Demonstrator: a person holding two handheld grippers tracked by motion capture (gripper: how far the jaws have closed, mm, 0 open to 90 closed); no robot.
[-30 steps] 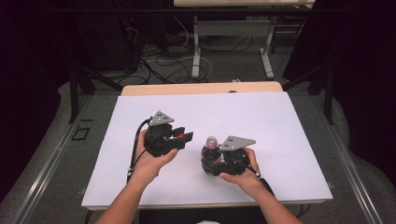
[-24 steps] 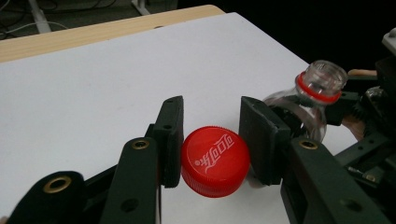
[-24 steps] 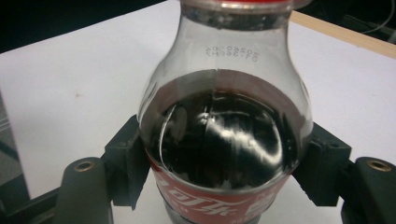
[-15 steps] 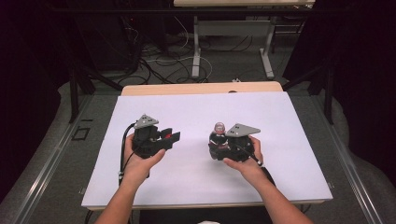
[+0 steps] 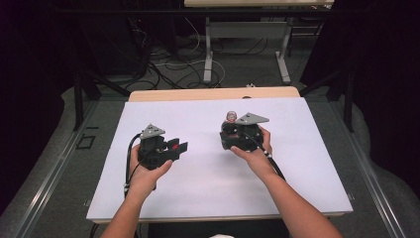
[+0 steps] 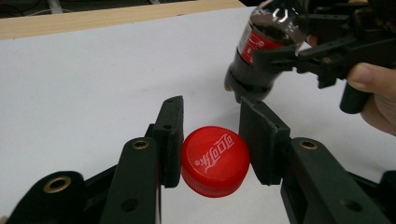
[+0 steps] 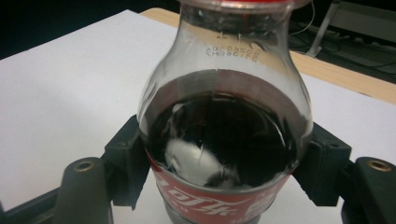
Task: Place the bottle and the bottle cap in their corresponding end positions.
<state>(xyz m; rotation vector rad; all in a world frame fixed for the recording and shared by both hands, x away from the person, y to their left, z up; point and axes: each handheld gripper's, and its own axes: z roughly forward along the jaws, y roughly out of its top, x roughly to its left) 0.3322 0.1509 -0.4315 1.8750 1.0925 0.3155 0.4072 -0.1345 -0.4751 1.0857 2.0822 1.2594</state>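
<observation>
Red plastic marks the bottle cap (image 6: 215, 161), which sits clamped between the two black jaws of the left gripper (image 6: 212, 140), one pad pressed against each side of its ribbed rim, printed top facing the camera of the left gripper view. In the high view the left gripper (image 5: 171, 148) is held over the left half of the white sheet (image 5: 208, 183) that covers the table, with the cap (image 5: 174, 147) showing as a small red spot between the jaw tips, which point right. The right gripper (image 7: 224, 163) is closed on the cola bottle (image 7: 224, 140), its pads bearing on both sides of the body just above the red label (dark drink fills the bottle up to the shoulder). In the high view the right gripper (image 5: 233, 136) holds the bottle (image 5: 231, 119) roughly upright over the middle of the sheet, to the right of and slightly farther away than the left gripper, the two grippers well apart. The left gripper view shows the bottle (image 6: 264, 46) tilted beyond the cap, its base clear of the sheet. The bottle's neck carries no cap. A wooden table edge (image 5: 213, 94) lies along the far side of the sheet.
</observation>
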